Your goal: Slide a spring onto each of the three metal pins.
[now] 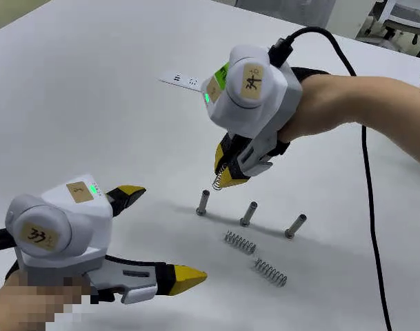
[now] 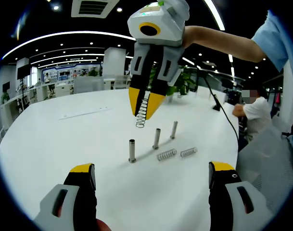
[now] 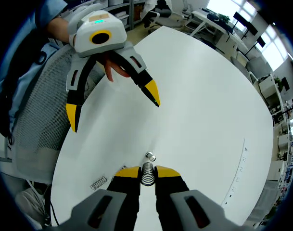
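Three short metal pins stand upright in a row on the white table: left pin (image 1: 203,202), middle pin (image 1: 248,213), right pin (image 1: 295,225). My right gripper (image 1: 227,174) hangs just above the left pin, shut on a spring (image 1: 217,181) that dangles from its yellow tips. In the right gripper view the spring (image 3: 147,173) sits between the tips with a pin top (image 3: 150,156) just ahead. Two more springs (image 1: 239,242) (image 1: 270,272) lie flat in front of the pins. My left gripper (image 1: 165,234) is open, low at the near left, holding nothing.
A white label strip (image 1: 180,80) lies on the table behind the right gripper. A black cable (image 1: 370,207) runs from the right gripper down the table's right side. A seated person (image 2: 252,113) is beyond the table edge in the left gripper view.
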A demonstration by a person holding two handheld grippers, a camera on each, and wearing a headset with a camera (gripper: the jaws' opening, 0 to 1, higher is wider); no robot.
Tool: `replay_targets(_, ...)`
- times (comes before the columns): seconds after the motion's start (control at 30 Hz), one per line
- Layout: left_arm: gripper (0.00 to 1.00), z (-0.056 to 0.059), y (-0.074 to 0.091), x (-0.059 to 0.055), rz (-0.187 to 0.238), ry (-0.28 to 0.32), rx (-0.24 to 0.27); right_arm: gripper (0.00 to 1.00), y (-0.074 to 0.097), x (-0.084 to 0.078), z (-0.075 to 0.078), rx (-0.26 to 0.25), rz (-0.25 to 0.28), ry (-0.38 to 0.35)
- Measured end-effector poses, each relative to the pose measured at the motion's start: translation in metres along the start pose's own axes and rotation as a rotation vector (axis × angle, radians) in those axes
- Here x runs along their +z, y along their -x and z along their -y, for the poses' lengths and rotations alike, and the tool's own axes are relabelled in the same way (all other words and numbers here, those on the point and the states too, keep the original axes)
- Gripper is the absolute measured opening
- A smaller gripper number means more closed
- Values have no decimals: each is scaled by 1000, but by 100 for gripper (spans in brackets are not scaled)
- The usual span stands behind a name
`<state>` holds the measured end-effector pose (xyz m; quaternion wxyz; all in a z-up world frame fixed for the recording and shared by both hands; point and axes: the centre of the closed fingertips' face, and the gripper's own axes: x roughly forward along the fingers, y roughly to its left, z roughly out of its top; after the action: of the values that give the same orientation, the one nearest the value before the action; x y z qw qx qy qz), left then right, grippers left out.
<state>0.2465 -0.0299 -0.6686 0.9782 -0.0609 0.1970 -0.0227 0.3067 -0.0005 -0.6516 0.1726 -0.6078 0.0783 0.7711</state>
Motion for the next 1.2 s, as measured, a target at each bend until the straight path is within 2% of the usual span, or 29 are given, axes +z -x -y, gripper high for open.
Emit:
replay_targets(0.13, 100, 0, -1, -2, -7, -6, -7, 12, -7, 2, 1, 11, -6, 8)
replay_targets(0.23, 100, -2, -1, -2, -3, -1, -7, 12, -13, 1, 4, 6, -31, 29)
replay_targets(0.37, 100, -1, 0, -3, -6, 0, -11, 12, -15, 1, 7, 16, -33, 25)
replay_targets(0.5, 100, 2, -3, -3, -15, -14, -18, 12, -20, -3, 9, 18, -62, 41)
replay_targets(0.6, 100, 3, -4, -2, -12, -13, -24, 12, -20, -2, 8, 31, -53, 27)
replay_targets(0.7, 100, 3, -4, -1, -10, -14, -26, 12, -22, -4, 8, 30, -68, 38)
replay_targets(1.2, 100, 1, -4, -3, -13, -9, -31, 12, -29, -3, 8, 52, -75, 42)
